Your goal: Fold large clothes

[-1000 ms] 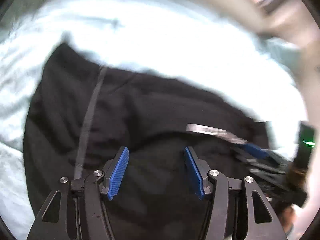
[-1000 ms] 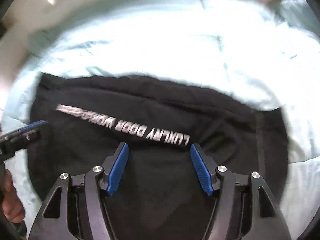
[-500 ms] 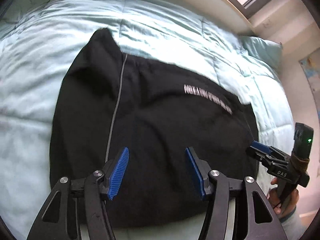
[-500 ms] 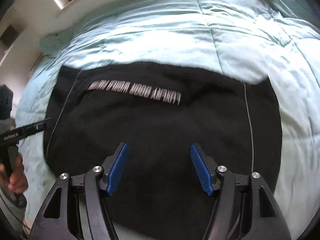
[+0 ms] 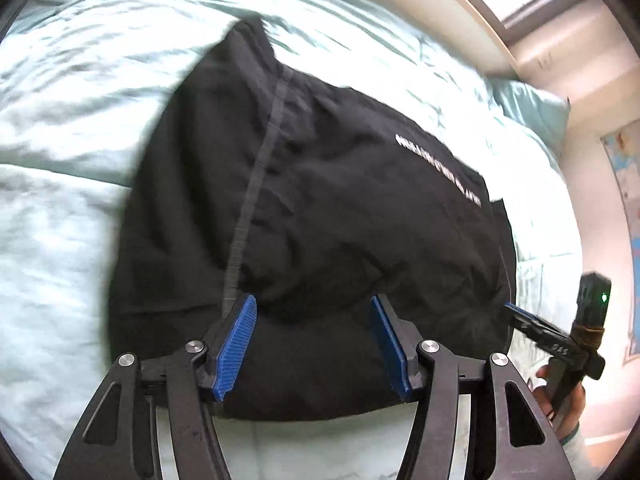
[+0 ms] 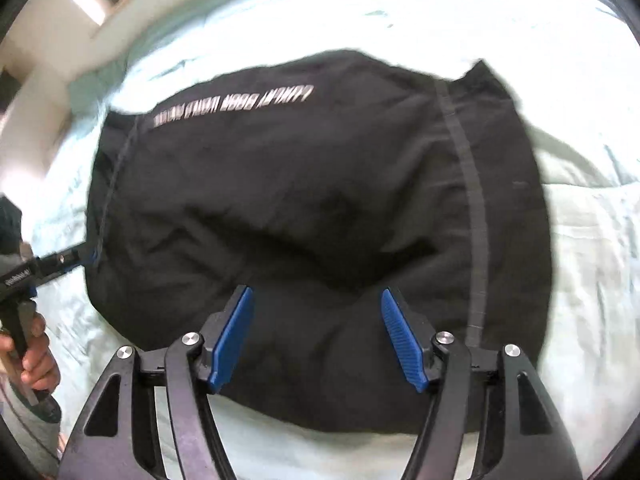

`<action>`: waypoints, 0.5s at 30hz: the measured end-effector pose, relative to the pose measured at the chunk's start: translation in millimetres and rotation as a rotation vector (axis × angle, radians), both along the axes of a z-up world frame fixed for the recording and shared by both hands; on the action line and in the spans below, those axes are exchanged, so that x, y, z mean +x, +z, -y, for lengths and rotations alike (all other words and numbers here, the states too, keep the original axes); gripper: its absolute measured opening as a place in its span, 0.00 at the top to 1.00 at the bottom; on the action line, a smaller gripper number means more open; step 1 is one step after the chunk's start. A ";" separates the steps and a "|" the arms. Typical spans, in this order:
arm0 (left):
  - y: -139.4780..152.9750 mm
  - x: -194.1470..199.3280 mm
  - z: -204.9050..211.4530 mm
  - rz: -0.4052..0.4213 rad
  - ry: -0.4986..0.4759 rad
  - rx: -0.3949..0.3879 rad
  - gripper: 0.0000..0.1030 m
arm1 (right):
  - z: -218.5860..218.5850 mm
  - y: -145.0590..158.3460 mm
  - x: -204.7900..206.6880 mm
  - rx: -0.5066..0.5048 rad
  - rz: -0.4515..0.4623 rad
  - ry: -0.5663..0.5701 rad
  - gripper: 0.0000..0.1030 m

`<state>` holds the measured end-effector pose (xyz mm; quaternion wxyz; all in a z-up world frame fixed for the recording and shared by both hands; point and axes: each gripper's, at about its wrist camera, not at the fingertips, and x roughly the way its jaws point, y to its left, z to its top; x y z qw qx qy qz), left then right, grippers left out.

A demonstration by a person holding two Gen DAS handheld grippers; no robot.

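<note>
A large black garment [image 5: 320,208] with a grey side stripe and white lettering lies spread on the light blue bed; it also shows in the right wrist view [image 6: 320,200]. My left gripper [image 5: 314,344] is open and empty, hovering over the garment's near part. My right gripper [image 6: 316,338] is open and empty, over the near part too. In the left wrist view the right gripper [image 5: 516,314] reaches the garment's right edge. In the right wrist view the left gripper [image 6: 86,258] touches the garment's left edge.
The light blue duvet [image 5: 68,128] surrounds the garment on all sides and shows in the right wrist view [image 6: 592,240]. A pillow [image 5: 532,108] lies at the far right near the wall and window ledge [image 5: 460,12].
Both grippers have come down closer to the garment after lifting away from it. Each other gripper now reaches a side edge of the cloth. Both jaws stay open.
</note>
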<state>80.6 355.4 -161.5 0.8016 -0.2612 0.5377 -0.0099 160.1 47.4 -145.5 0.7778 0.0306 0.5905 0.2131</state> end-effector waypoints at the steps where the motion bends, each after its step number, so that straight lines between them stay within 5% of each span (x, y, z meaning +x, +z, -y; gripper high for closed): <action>1: 4.7 -9.0 -13.3 -0.001 0.028 0.010 0.41 | 10.4 3.0 1.9 0.011 0.003 -0.027 0.29; 9: 10.0 -31.8 -105.2 0.005 0.207 -0.079 0.26 | 105.8 -2.9 14.7 0.022 -0.007 -0.234 0.22; 15: -24.6 -8.7 -125.7 -0.061 0.181 -0.176 0.26 | 132.6 -35.6 31.2 0.090 -0.088 -0.277 0.21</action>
